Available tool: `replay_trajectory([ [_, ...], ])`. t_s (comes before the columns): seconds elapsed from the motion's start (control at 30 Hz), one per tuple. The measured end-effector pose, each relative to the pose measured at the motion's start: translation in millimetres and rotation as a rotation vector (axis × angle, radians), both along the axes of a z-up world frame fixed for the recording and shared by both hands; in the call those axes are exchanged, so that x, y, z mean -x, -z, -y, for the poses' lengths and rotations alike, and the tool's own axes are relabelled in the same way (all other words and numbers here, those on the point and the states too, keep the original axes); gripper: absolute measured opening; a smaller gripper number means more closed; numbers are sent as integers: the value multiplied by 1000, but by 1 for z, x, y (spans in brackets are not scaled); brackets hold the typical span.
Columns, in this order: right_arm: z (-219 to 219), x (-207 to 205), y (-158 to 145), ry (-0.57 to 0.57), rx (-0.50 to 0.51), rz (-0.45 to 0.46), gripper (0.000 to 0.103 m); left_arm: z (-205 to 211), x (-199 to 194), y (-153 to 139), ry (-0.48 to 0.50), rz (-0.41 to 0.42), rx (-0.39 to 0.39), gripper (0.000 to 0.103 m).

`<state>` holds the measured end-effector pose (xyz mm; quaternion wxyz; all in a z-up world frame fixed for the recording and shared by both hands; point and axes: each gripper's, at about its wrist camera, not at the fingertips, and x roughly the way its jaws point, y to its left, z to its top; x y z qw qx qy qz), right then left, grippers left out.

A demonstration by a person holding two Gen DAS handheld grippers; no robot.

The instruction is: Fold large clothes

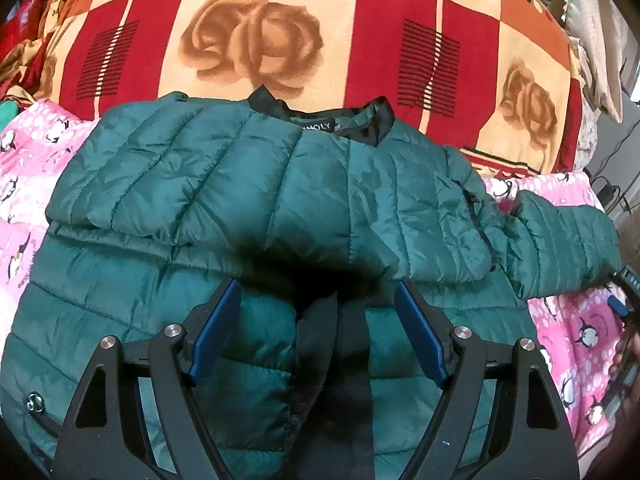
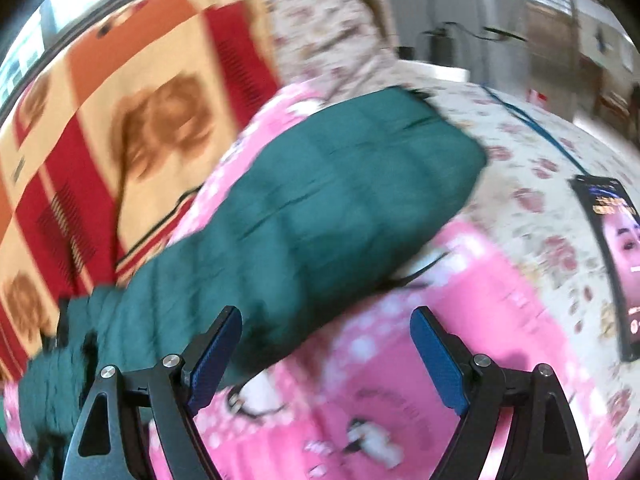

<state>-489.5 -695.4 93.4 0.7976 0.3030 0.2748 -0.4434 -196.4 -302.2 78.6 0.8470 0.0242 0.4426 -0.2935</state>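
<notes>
A bed is covered with a pink penguin-print blanket (image 1: 24,168), and behind it lies a red, orange and cream blanket with rose motifs (image 1: 256,36). A dark green quilted jacket (image 1: 248,184) lies across the pink blanket, its black collar (image 1: 360,120) toward the rose blanket. One sleeve is folded over the chest, and the other sleeve (image 2: 340,200) stretches out sideways toward a floral sheet (image 2: 532,148). A phone (image 2: 612,256) with a lit screen rests on that sheet, well apart from the sleeve's cuff.

The left gripper (image 1: 318,332) hovers over the jacket's lower body, near the black strip of its front opening; its jaws are spread wide with nothing pinched between the blue pads (image 1: 218,328). The right gripper (image 2: 326,360) hangs above the pink blanket just beside the outstretched sleeve, jaws likewise spread and empty, with one pad at the sleeve's edge. The right wrist view is blurred.
</notes>
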Motion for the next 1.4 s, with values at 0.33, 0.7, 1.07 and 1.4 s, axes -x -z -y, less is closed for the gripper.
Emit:
replay_trajectory([
  [0.33,52,7,9,82,-23,59,84,3,0,5,11,2,-17,80],
  [0.7,46,10,-13,-63,56,203,19,-10,-8,-8,-18,19,20,80],
  [1.07,-54,-53,-62,-396,99,297,16,-40,-11,-31,-61,55,59,80],
  [1.4,-148,-145,-36,-635,35,239,16,-66,-17,-43,-111,64,99,80],
])
